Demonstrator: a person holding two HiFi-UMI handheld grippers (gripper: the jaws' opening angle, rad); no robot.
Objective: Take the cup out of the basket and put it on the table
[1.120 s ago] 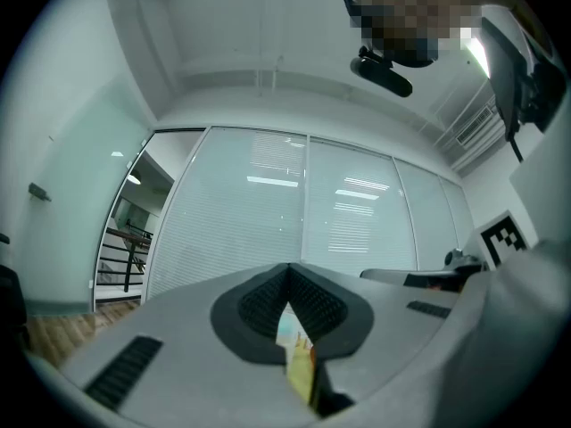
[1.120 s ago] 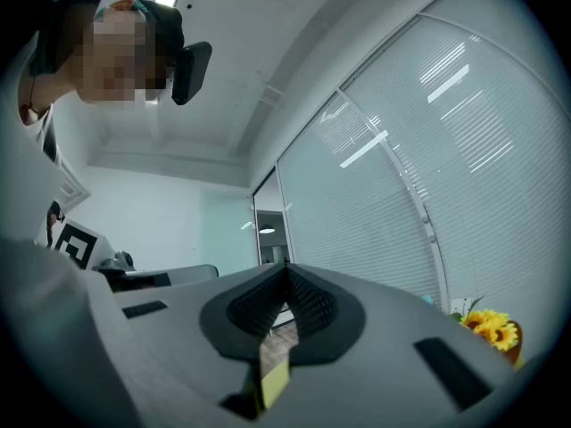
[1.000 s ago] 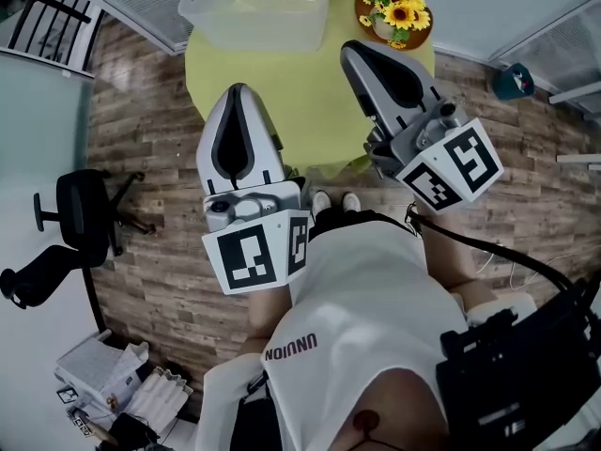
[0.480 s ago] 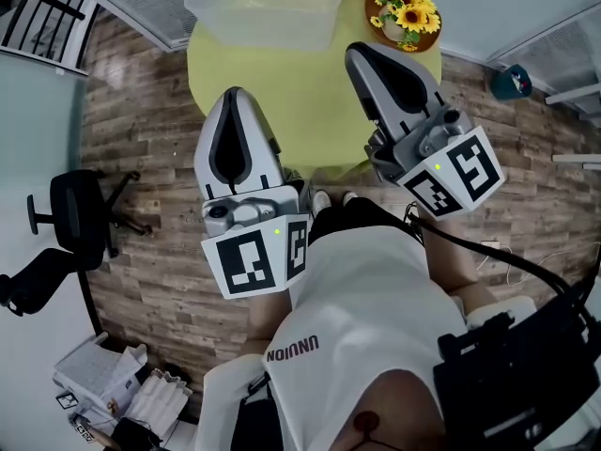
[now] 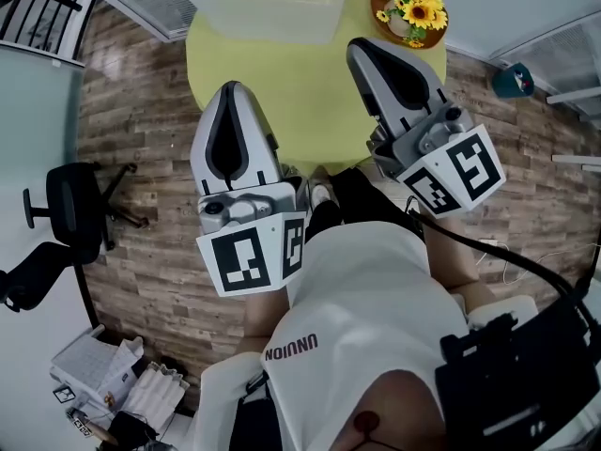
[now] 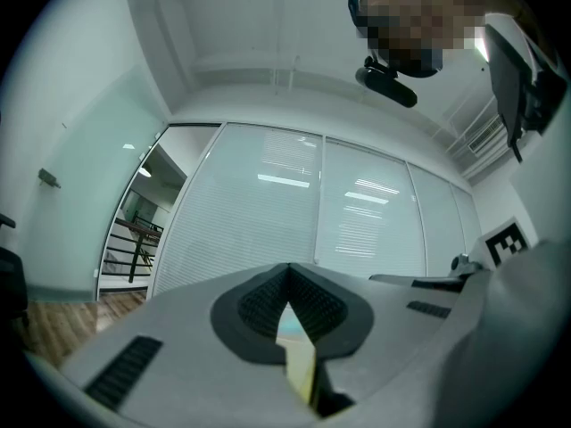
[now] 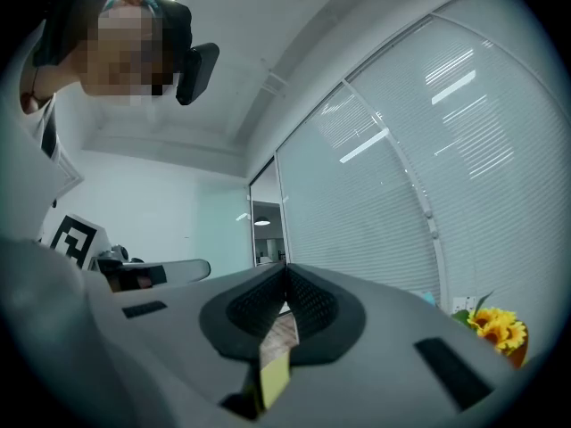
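Over the near edge of the round yellow-green worktop (image 5: 310, 92), holding left claw (image 5: 232, 88) and right claw (image 5: 359, 47) clenched on nothing, barely nudged forward since a second ago, well short of the translucent plastic basket (image 5: 268, 3) at the far rim, cup unseen, presumably inside, reach not yet begun.

White printed shirt (image 5: 366, 294), black cable (image 5: 502, 255), seemingly dark trousers (image 5: 364, 194)
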